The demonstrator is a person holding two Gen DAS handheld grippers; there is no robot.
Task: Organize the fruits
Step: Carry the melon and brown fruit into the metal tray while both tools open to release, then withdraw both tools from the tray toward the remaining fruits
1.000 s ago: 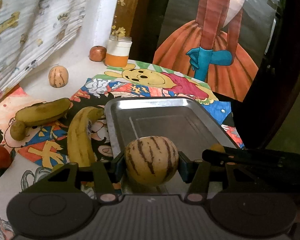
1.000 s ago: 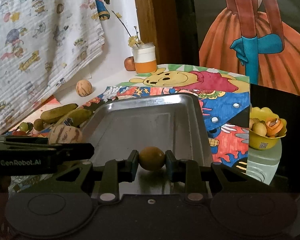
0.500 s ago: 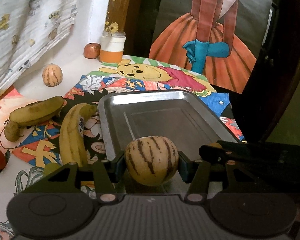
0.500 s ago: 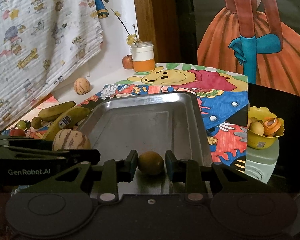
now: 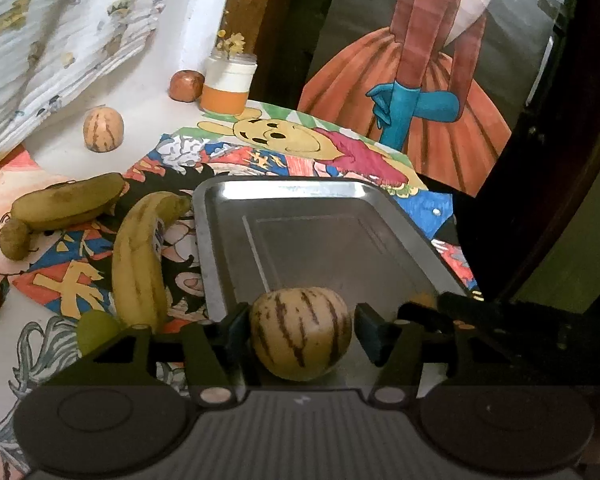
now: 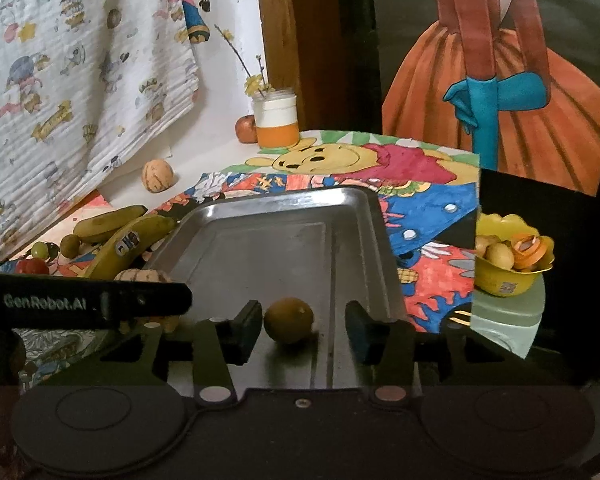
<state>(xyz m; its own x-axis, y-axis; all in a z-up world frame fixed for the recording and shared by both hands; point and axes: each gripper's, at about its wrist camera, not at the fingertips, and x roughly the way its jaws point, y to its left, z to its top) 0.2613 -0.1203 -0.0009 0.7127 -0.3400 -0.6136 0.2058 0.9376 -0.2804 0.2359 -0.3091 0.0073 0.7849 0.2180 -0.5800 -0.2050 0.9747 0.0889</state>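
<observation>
Where the left wrist camera looks along its fingers, the left gripper (image 5: pixel 302 330) frames a striped melon (image 5: pixel 300 334) over the near end of the tray (image 5: pixel 404 220). Its left pad seems to touch the fruit, while a gap shows at the right pad, so the jaws look parted rather than clamped; the melon appears to rest on the tray floor, though its underside is hidden. Beside the tray's left rim lies a yellow banana (image 5: pixel 140 264), with a greener banana (image 5: pixel 66 200) further left. A second melon (image 5: pixel 103 129), an apple (image 5: pixel 186 85) and a jar (image 5: pixel 228 84) sit well apart at the back of the desk (image 5: pixel 140 112).

From the right wrist camera, the right gripper (image 6: pixel 305 328) stands wide, both pads clear of a small orange (image 6: pixel 289 320) that rests on the tray (image 6: pixel 376 232) between them. The left gripper's dark arm (image 6: pixel 84 306) crosses at left, half hiding the striped melon (image 6: pixel 144 276). A yellow bowl (image 6: pixel 508 276) of small fruits stands off the desk to the right.

My judgement: both fruits are being set down in the tray, the orange already let go, the melon at the point of release. Next, each gripper should draw straight back without nudging its round fruit, then turn to the bananas just beside the tray.
</observation>
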